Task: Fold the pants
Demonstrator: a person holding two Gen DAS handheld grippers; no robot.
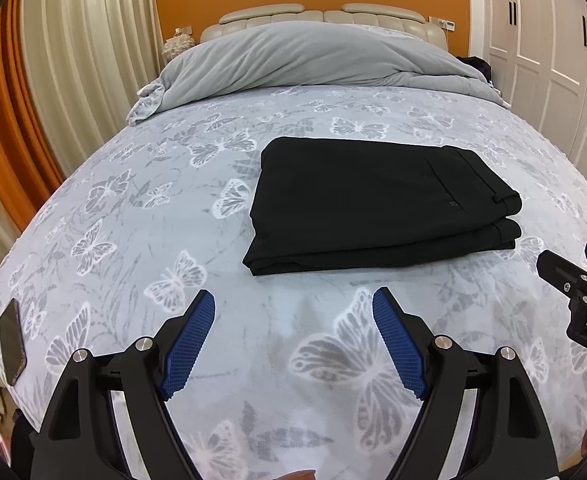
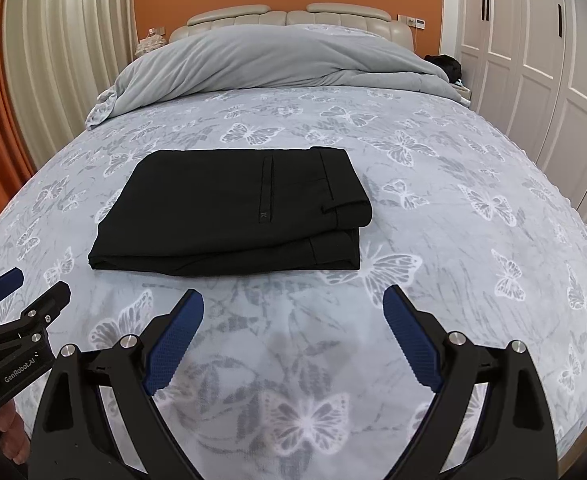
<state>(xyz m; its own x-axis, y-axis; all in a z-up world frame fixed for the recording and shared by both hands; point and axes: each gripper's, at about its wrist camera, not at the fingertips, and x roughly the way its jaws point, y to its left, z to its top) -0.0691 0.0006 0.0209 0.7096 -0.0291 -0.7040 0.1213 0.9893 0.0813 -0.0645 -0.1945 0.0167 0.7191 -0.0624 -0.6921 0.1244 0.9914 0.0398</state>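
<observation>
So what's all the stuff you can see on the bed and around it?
folded pants: one, black, middle of the bed, stacked in layers
bedspread: one, pale blue-grey with white butterflies, covering the bed
duvet: one, light grey, bunched at the head end
headboard: one, cream, padded, against the orange wall
phone: one, dark, near the bed's left edge
curtains: cream and orange, left side
wardrobe doors: white, right side
dark clothing: one heap, black, beside the head of the bed on the right
left claw: one, black with blue pads, open, empty, short of the pants
right claw: one, black with blue pads, open, empty, short of the pants
</observation>
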